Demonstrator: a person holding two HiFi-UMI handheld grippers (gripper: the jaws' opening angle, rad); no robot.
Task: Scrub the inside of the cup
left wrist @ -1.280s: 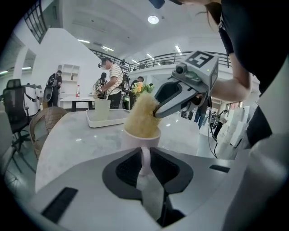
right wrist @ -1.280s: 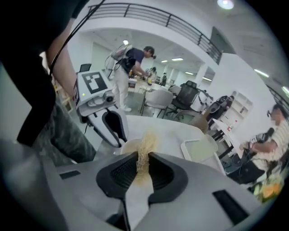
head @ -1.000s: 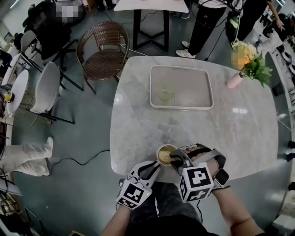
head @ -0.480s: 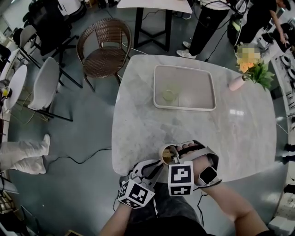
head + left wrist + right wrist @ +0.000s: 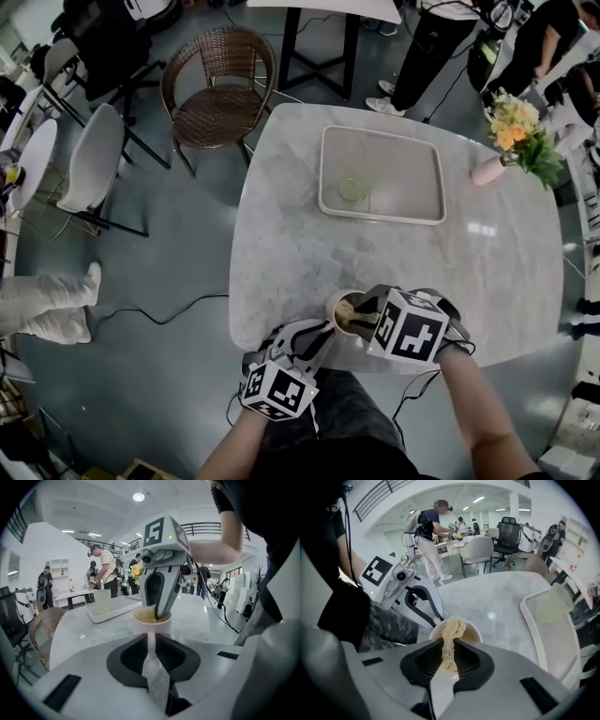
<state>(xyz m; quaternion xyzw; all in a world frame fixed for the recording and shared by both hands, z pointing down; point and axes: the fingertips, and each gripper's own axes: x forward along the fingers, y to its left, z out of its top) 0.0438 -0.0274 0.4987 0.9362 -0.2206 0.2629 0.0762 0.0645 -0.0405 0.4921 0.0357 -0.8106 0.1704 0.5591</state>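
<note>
white left tool (image 5: 324, 339), white right tool (image 5: 358, 319), black-and-white marker cubes (image 5: 277, 392), camouflage trousers (image 5: 386, 625)

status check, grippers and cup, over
left gripper shut on cup handle. right gripper shut on scrubber, scrubber down inside cup. tray on far side, nothing in the way.

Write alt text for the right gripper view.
The right hand-held gripper is shut on a tan fibrous scrubber that reaches into a white cup on the marble table. The left hand-held gripper holds the cup at its left side, and a tray with a pale green glass lies to the right.
</note>
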